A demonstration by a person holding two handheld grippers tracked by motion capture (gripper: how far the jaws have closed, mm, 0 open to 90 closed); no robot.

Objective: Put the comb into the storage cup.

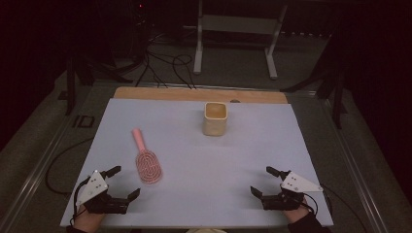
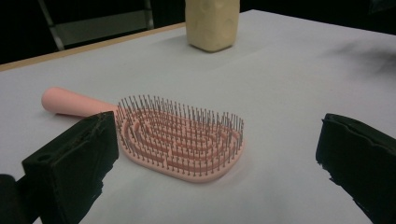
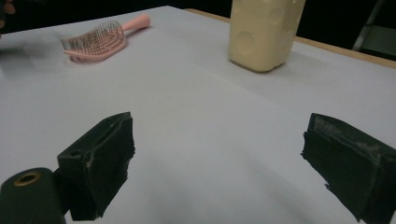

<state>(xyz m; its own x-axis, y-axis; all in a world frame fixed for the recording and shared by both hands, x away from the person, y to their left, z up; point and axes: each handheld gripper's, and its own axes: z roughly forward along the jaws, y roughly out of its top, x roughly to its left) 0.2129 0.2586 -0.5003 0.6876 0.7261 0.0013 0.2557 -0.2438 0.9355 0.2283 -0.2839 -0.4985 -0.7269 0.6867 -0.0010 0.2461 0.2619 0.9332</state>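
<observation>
A pink hairbrush (image 1: 145, 158) lies bristles up on the white sheet, left of centre, its handle pointing to the far left. From the left gripper view the hairbrush (image 2: 177, 140) is close in front of the jaws. A cream square cup (image 1: 214, 118) stands upright near the far middle; the cup (image 3: 264, 32) also shows in the right gripper view. My left gripper (image 1: 124, 183) rests at the near left, open and empty, just short of the brush head. Over at the near right my right gripper (image 1: 265, 180) is open too, with bare sheet between its jaws.
The white sheet (image 1: 252, 145) covers a wooden table whose far edge (image 1: 160, 93) shows as a strip. Beyond it are cables and a white metal stand (image 1: 199, 48) on the floor. Dark surroundings flank both sides.
</observation>
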